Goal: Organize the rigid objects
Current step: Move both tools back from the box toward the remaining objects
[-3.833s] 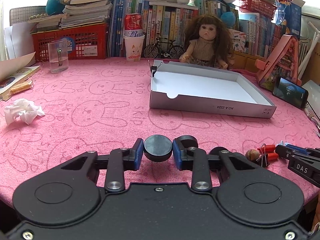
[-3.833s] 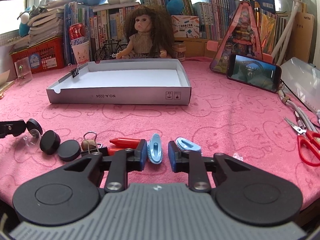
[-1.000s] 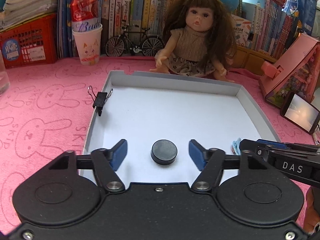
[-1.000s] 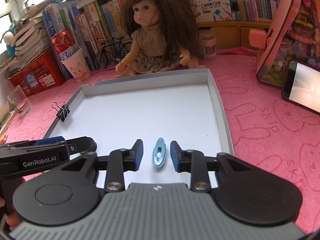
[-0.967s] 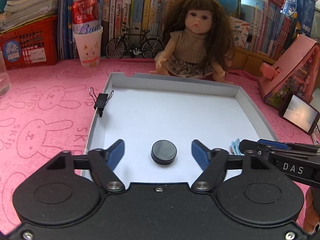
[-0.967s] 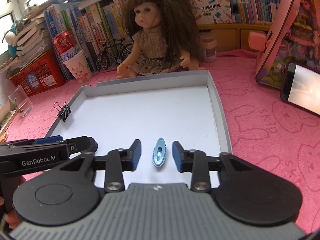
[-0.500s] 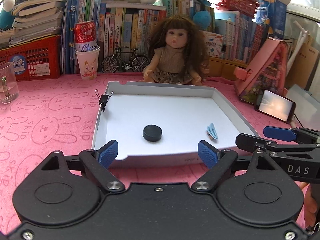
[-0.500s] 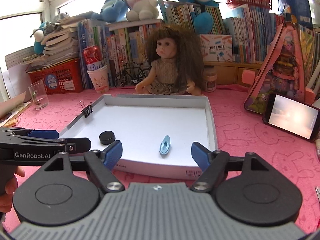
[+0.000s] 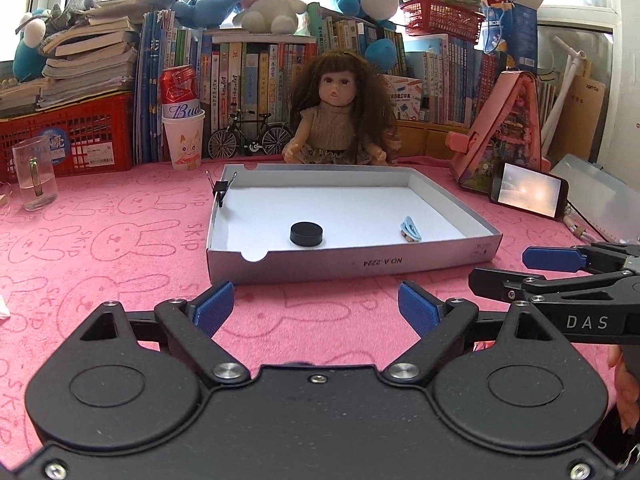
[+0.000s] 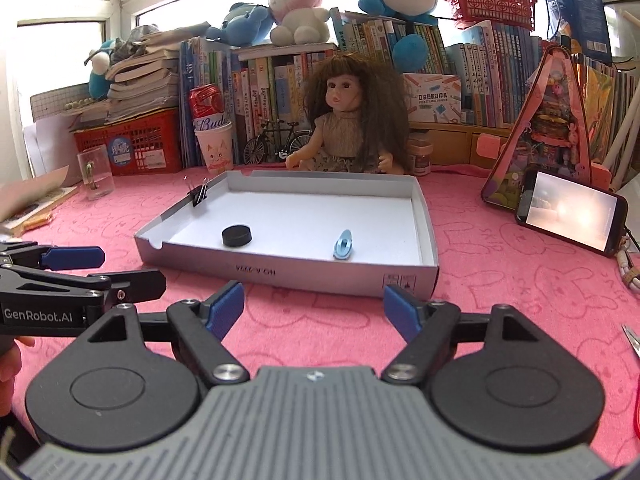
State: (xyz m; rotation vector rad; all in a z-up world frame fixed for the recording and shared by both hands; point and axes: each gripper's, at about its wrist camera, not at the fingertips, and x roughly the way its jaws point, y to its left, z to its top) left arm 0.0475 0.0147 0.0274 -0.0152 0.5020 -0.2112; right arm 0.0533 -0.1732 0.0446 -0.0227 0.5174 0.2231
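Looking across the pink bunny-print counter point(image 9: 120, 232) toward a shallow white cardboard tray point(image 9: 360, 266), set well forward of the doll point(image 9: 340, 120) and the crowded bookshelves behind.

Hovering just short of the tray's near wall with the left gripper point(image 9: 315, 307) and, alongside it, the right gripper point(image 10: 313, 307), both tilting down toward the cloth. Having just been opening both pairs of jaws, now standing spread wide, with nothing between them and nothing held.

Showing, on the tray floor toward the near left, a black round puck point(image 9: 306, 233), lying flat and clear of the walls. Showing, well apart from it toward the near right, a small light-blue clip point(image 9: 411, 230), also loose on the white floor. Showing, too, a black binder clip point(image 9: 221, 190) biting the tray's left wall near the far corner, handles up.

Judging from this: two pieces already sorted into the tray and let go, that step looking finished.

Finding no further loose piece on the open cloth between jaws and tray. Catching only a sliver of red-handled scissors point(image 10: 632, 338) at the right edge of the right wrist view, too cropped to count as part of the job.

Leaving the remainder impossible to tally, any unsorted pieces probably lying below the cameras' sight. Likely calling next for another pick-up with empty jaws.
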